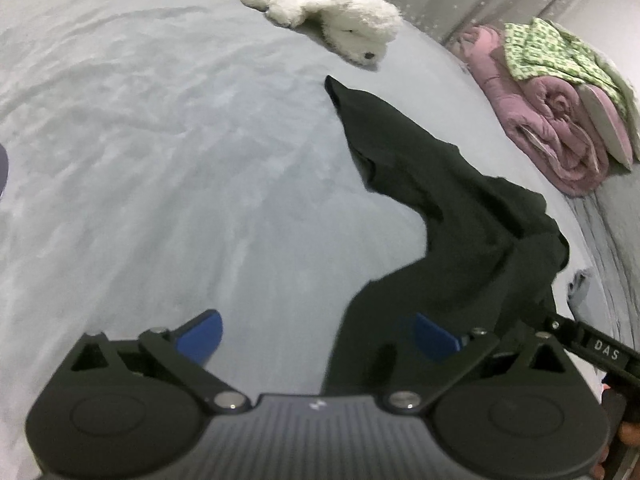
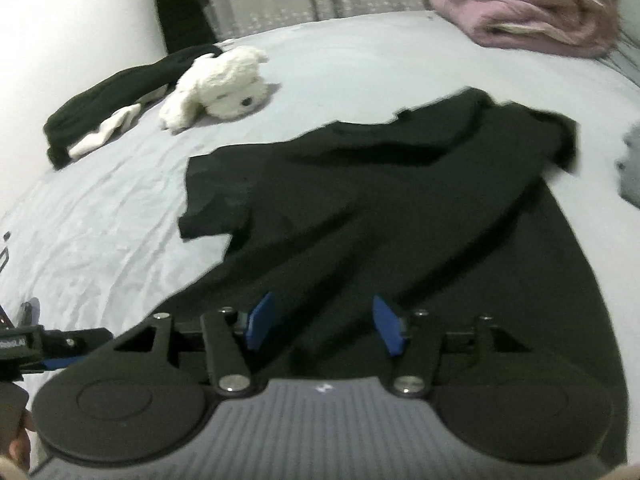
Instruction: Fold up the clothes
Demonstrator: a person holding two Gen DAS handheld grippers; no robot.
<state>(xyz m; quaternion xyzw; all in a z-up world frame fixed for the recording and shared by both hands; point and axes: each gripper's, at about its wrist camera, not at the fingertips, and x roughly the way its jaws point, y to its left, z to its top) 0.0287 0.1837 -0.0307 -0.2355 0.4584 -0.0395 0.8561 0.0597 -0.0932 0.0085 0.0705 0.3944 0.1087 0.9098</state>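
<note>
A black t-shirt (image 2: 400, 208) lies spread on the grey bed sheet (image 2: 100, 240), one sleeve out to the left. In the left wrist view the shirt (image 1: 448, 200) runs from the lower right up toward the middle. My left gripper (image 1: 316, 338) is open, low over the sheet at the shirt's lower edge, its right blue pad (image 1: 436, 338) over the black cloth. My right gripper (image 2: 324, 326) is open over the shirt's near hem, holding nothing. The right gripper's body shows in the left wrist view (image 1: 592, 350).
A white plush toy (image 1: 328, 12) lies at the far side of the bed, also in the right wrist view (image 2: 220, 84). Folded pink bedding (image 1: 560, 120) with a green patterned cloth sits at the right. Dark and white clothes (image 2: 100, 112) lie at the far left.
</note>
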